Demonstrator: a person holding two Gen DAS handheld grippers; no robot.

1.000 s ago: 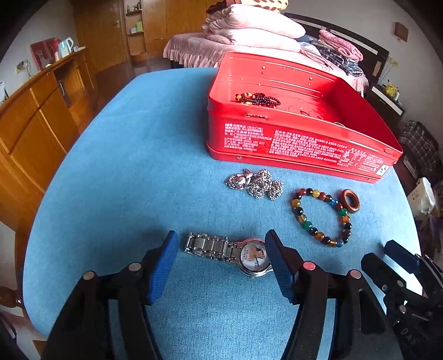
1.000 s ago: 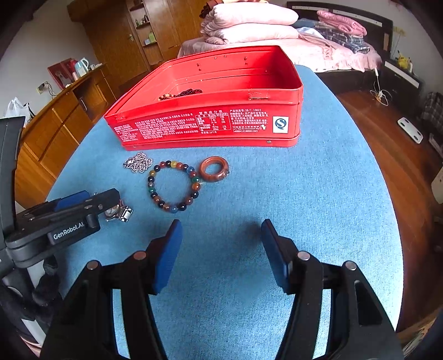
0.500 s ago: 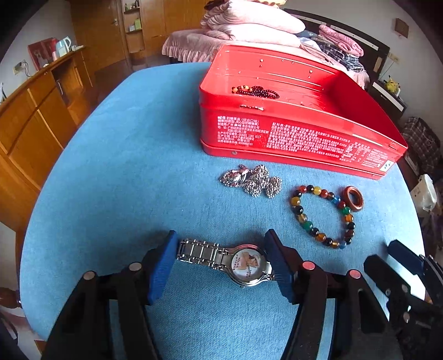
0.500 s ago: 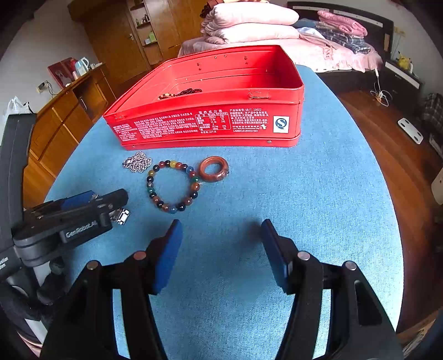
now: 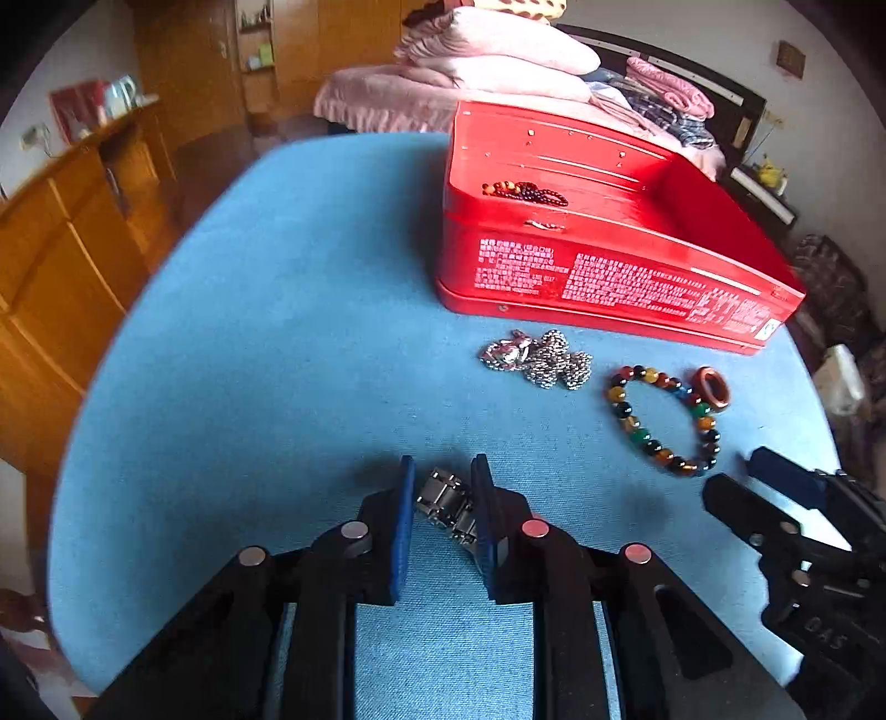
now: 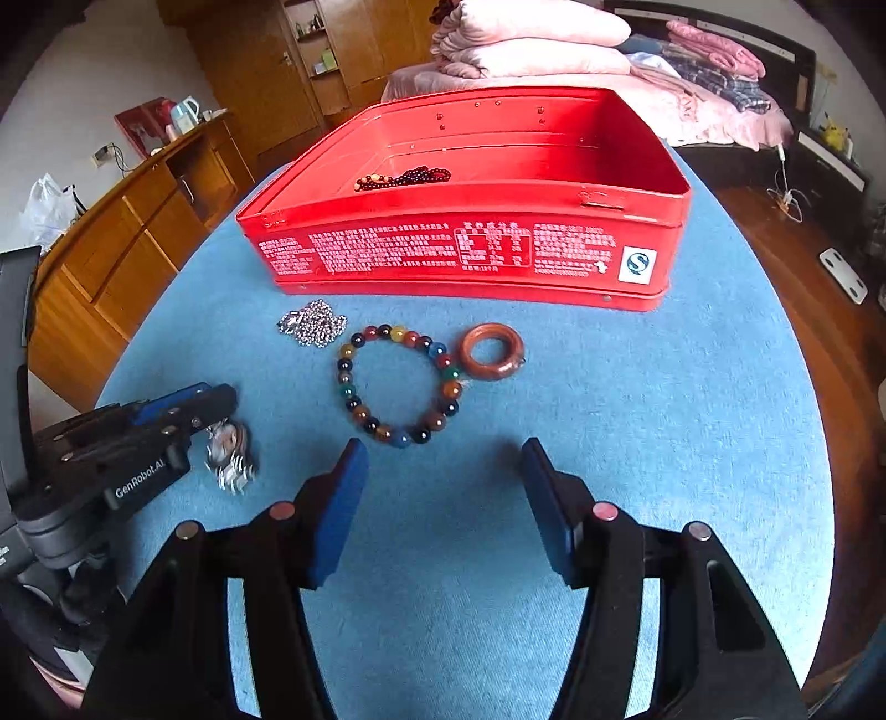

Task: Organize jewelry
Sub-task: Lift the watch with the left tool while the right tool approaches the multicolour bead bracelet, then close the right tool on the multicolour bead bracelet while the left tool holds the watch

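My left gripper [image 5: 443, 493] is shut on a silver metal watch [image 5: 449, 507], its band bunched between the blue pads; the watch also shows in the right wrist view [image 6: 228, 451]. My right gripper [image 6: 443, 487] is open and empty, just short of a multicoloured bead bracelet [image 6: 398, 385]. A brown wooden ring [image 6: 492, 351] touches the bracelet's right side. A silver chain pile [image 6: 313, 322] lies to its left. The open red tin box [image 6: 554, 260] stands behind and holds a dark bead string [image 6: 410, 177].
The round table has a blue cloth [image 6: 637, 443]; its edge drops off on all sides. A wooden sideboard [image 6: 111, 243] stands at the left, a bed with folded quilts [image 6: 526, 39] behind the table.
My left gripper has shut on the watch, folding its band between the pads. The right gripper has hardly moved.
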